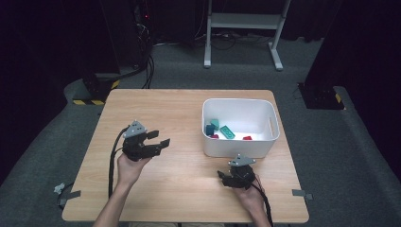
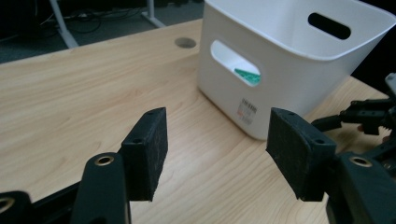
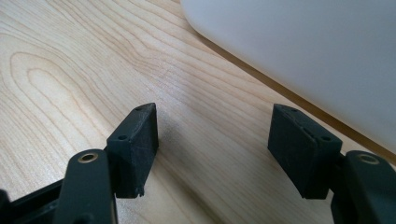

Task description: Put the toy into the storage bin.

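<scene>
A white bin point(image 1: 236, 147) stands on the right half of the wooden table point(image 1: 156, 101). Inside it lie teal blocks point(image 1: 227, 132) and small red blocks point(image 1: 247, 137). My left gripper point(image 1: 161, 138) hovers left of the bin with its jaws open, pointing toward it and holding nothing. In the left gripper view the open jaws point(image 2: 217, 149) face the bin's handle slot, where a green block point(image 2: 247, 76) shows through. My right gripper point(image 1: 227, 176) sits low in front of the bin, open and empty. Its jaws point(image 3: 215, 144) frame bare wood beside the bin's wall point(image 3: 303, 51).
The right gripper point(image 2: 369, 116) shows at the right edge of the left gripper view, near the bin's corner. A round cable hole point(image 2: 185, 42) is in the tabletop beyond the bin. A white stand's legs point(image 1: 241, 21) and cables are on the floor behind the table.
</scene>
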A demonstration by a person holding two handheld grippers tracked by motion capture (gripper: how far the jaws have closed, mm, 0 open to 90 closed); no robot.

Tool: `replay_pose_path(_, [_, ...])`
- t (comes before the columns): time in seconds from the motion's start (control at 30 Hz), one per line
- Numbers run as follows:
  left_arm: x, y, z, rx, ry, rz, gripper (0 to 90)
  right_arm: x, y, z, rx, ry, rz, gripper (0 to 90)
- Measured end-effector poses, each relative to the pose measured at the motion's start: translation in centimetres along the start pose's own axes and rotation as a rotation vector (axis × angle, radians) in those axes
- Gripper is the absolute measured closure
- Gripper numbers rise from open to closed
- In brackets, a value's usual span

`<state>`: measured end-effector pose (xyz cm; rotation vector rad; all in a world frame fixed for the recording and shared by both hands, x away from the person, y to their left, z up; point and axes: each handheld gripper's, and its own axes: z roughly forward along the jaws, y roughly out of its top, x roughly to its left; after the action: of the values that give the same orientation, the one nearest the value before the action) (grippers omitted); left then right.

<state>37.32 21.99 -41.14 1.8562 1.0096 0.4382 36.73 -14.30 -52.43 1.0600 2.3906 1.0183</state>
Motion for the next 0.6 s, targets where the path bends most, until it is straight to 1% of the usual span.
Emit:
replay_pose_path(0.1, [0.0,-1.8,-0.2,0.018,0.029,-0.003,37.6,0.0,0.0,0.0,0.0,0.0,0.0,33.2])
replay_pose_path(0.17, [0.2,-3.2,-0.2,0.033,0.047,-0.015,37.6,0.0,0.0,0.0,0.0,0.0,0.0,33.2])
replay_pose_path(0.27, [0.5,-4.7,-0.3,0.052,0.07,-0.03,37.3,0.0,0.0,0.0,0.0,0.0,0.001,33.2])
replay_pose_path(0.43, [0.8,-6.8,-0.1,0.064,0.113,-0.048,36.6,0.0,0.0,0.0,0.0,0.0,0.0,33.2])
replay_pose_path(0.47, [0.9,-7.0,0.0,0.067,0.116,-0.049,36.5,0.0,0.0,0.0,0.0,-0.001,-0.001,33.0])
replay_pose_path(0.57, [1.0,-8.1,0.4,0.096,0.154,-0.034,36.3,0.0,0.0,0.0,0.0,-0.001,-0.002,32.9])
replay_pose_path(0.6, [1.0,-8.4,0.5,0.101,0.16,-0.032,36.3,0.0,0.0,0.0,0.0,-0.001,-0.002,32.9])
